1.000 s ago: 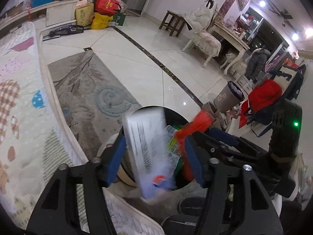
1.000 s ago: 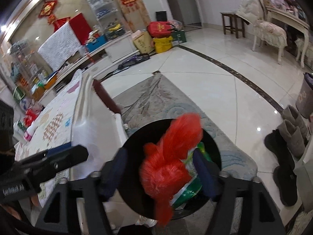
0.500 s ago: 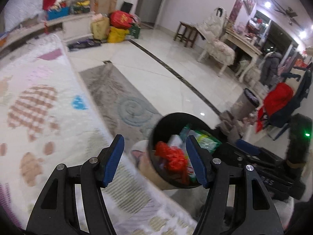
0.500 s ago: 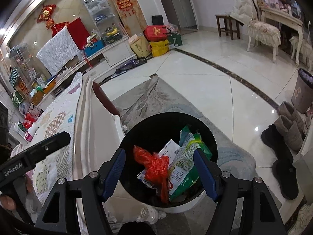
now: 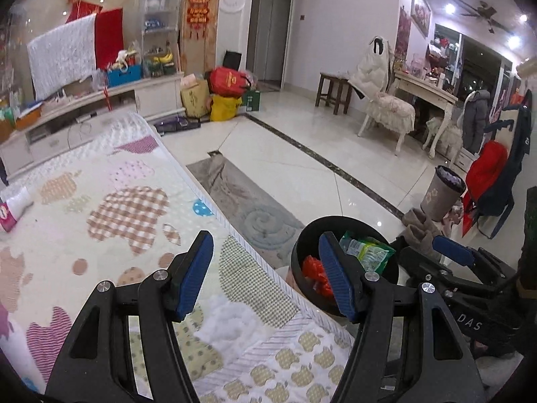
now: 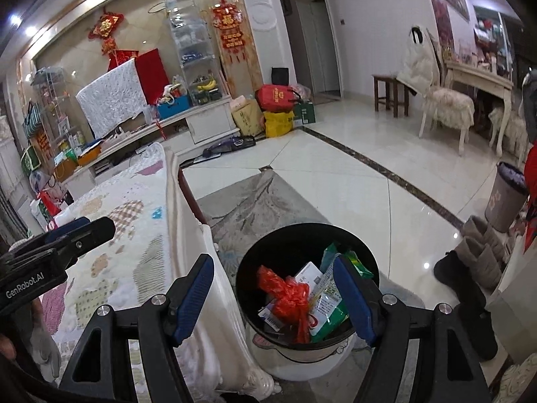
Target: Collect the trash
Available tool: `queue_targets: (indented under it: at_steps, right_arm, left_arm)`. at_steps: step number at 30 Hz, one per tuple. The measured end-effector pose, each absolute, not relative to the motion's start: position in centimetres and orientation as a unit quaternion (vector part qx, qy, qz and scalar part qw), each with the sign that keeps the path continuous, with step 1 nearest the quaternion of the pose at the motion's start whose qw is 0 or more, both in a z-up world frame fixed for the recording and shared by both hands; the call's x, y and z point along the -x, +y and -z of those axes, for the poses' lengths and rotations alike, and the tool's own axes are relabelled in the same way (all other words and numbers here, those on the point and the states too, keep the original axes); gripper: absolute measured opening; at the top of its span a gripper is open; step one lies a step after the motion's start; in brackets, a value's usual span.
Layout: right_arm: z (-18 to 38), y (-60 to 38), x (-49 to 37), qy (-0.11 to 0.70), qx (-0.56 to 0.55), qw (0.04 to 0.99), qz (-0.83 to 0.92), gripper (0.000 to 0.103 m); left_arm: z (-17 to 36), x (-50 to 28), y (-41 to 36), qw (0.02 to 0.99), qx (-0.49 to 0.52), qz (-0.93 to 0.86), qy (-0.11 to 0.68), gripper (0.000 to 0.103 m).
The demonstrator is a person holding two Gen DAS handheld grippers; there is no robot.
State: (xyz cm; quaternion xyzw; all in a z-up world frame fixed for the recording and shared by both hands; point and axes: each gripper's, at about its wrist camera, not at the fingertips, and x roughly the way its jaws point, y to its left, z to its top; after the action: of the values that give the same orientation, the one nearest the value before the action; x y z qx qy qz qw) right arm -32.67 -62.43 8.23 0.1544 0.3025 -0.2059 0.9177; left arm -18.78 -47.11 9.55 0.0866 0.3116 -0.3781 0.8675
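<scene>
Left wrist view: left gripper (image 5: 265,273) hanging released, nothing between jaws, pointing over quilt (image 5: 110,208). Tube (image 5: 13,208) lying on quilt far up-left of jaws, looking like next trash, long axis running roughly across view. Bin (image 5: 302,252) sitting right of jaws, beside quilt edge, red bag (image 5: 315,270) showing inside. Left gripper judged nearer tube.

Right wrist view: right gripper (image 6: 273,297) hanging released, empty, jaws having just been opening slightly. Bin (image 6: 255,262) sitting straight below and ahead, holding red bag (image 6: 285,297), green packet (image 6: 330,309), white card (image 6: 307,273). Tube not appearing here.
</scene>
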Motion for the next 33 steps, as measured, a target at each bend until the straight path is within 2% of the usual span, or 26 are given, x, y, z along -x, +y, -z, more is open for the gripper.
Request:
queue_targets:
  at_steps: [10, 13, 33]
  right_arm:
    - [-11.1, -59.8, 34.3, 0.271, -0.139, 0.926, 0.223, 0.073]
    - [-12.0, -59.5, 34.9, 0.255, -0.138, 0.929, 0.229, 0.080]
    - [-13.6, -58.8, 35.1, 0.223, -0.125, 0.933, 0.254, 0.081]
  left_arm:
    - [-12.0, 20.8, -43.8, 0.885, -0.065, 0.380, 0.261, 0.065]
    - [-12.4, 21.3, -43.5, 0.887, -0.062, 0.380, 0.255, 0.065]
    - [-12.5, 21.5, -43.0, 0.894, -0.056, 0.376, 0.239, 0.065]
